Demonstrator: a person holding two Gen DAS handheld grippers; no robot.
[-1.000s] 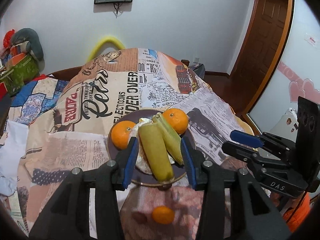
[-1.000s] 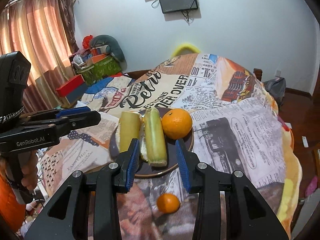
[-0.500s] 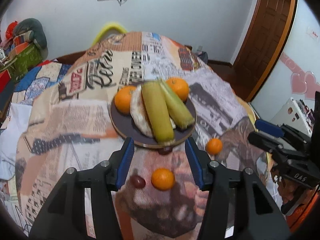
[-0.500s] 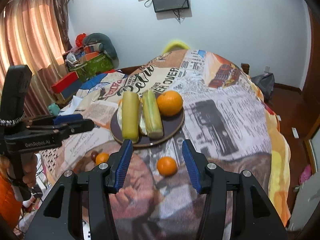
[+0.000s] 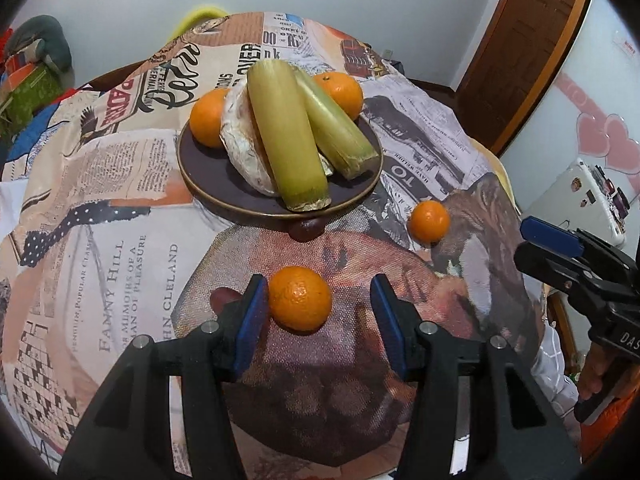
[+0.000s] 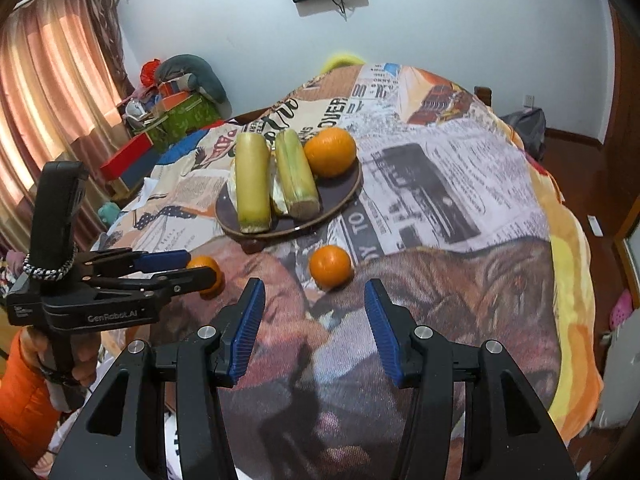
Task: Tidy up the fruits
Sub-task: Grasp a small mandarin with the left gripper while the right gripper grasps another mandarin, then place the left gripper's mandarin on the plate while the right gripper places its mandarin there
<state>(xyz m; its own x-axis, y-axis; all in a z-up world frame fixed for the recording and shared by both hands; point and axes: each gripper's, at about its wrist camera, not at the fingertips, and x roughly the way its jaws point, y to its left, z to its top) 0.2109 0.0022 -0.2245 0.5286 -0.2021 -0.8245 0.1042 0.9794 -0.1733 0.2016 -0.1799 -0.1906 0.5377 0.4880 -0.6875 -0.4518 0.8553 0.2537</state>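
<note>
A dark plate (image 5: 208, 176) (image 6: 344, 196) holds two green sugarcane pieces (image 5: 286, 132) (image 6: 252, 180), a wrapped whitish fruit (image 5: 240, 140) and two oranges (image 5: 340, 88) (image 5: 204, 118). Two loose oranges lie on the cloth: one (image 5: 300, 298) sits between the open fingers of my left gripper (image 5: 316, 312), close to the left pad; the other (image 5: 428, 220) (image 6: 331, 266) lies just beyond my open right gripper (image 6: 314, 316). A small dark fruit (image 5: 306, 230) rests at the plate's front rim. The left gripper also shows in the right wrist view (image 6: 192, 268), partly hiding its orange (image 6: 208, 272).
The table is covered with a newspaper-print cloth (image 5: 120, 240). Another small dark fruit (image 5: 222, 298) peeks out by the left finger. Boxes and clutter (image 6: 176, 116) stand at the far left; a wooden door (image 5: 520, 40) is at the right.
Both grippers have pulled back and lowered from the plate toward the near side of the table. The left gripper now straddles a loose orange; the right one faces the other.
</note>
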